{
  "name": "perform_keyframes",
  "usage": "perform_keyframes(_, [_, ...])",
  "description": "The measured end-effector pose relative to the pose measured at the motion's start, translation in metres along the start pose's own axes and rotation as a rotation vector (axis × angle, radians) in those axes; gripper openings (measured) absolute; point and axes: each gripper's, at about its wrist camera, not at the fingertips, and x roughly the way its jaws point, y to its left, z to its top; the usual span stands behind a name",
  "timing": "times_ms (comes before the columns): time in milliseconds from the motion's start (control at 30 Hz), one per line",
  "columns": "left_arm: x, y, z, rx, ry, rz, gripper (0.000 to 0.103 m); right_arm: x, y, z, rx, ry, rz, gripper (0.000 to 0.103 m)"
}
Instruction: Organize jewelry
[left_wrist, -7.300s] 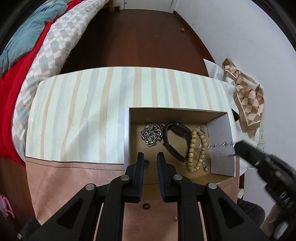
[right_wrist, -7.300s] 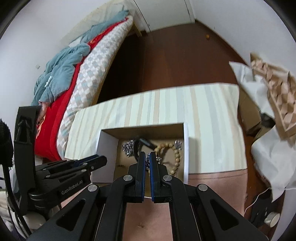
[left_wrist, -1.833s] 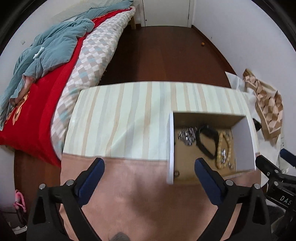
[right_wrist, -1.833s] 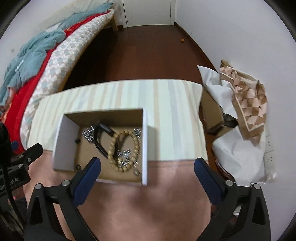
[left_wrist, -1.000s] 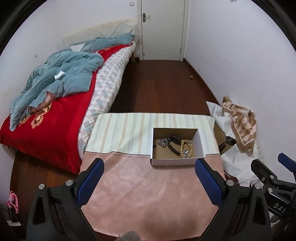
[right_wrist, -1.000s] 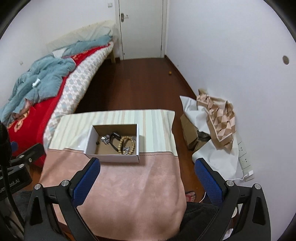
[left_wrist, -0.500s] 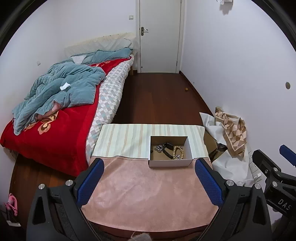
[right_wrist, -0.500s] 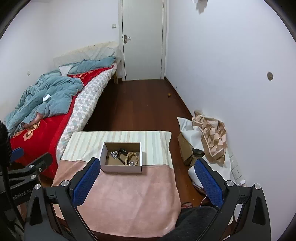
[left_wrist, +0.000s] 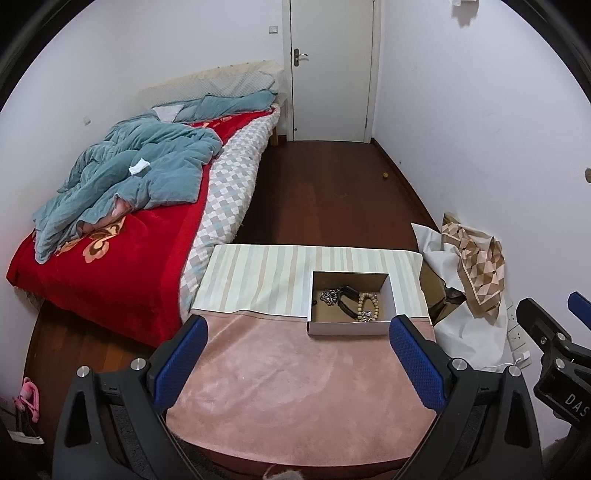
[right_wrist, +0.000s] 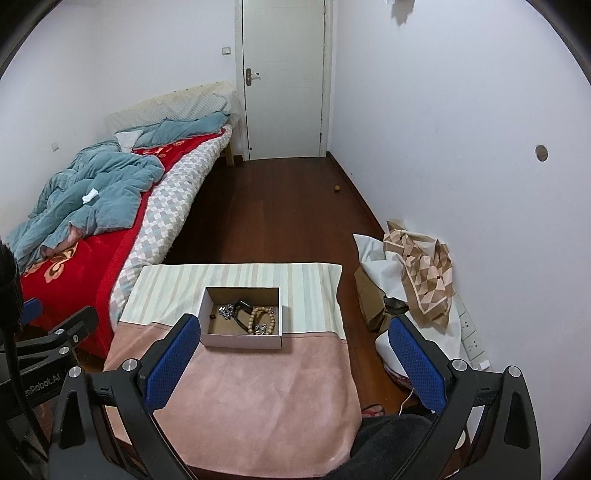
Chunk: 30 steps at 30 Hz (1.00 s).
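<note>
A small open cardboard box (left_wrist: 347, 326) stands on the table and also shows in the right wrist view (right_wrist: 242, 338). Inside lie a silver chain (left_wrist: 328, 296), a black band (left_wrist: 347, 300) and a wooden bead bracelet (left_wrist: 367, 304). My left gripper (left_wrist: 297, 363) is wide open and empty, held high and well back from the box. My right gripper (right_wrist: 291, 363) is also wide open and empty, high above the near table edge.
The table has a pink cloth (left_wrist: 295, 380) in front and a striped cloth (left_wrist: 258, 273) behind. A bed (left_wrist: 110, 229) stands at the left. Bags and a patterned scarf (left_wrist: 476, 266) lie by the right wall. A white door (left_wrist: 330, 70) is at the back.
Both grippers let go of the jewelry, opened wide and pulled up and back from the box. The whole room has come into view.
</note>
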Motion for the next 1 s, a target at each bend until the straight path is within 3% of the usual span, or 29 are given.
perform_keyframes(433, [0.072, -0.007, 0.014, 0.014, 0.119, 0.036, 0.103, 0.098, 0.002, 0.013, -0.001, 0.13, -0.023, 0.103])
perform_keyframes(1000, [0.116, -0.01, 0.027, 0.002, 0.224, 0.019, 0.103, 0.151, 0.004, 0.026, -0.023, 0.24, -0.023, 0.103])
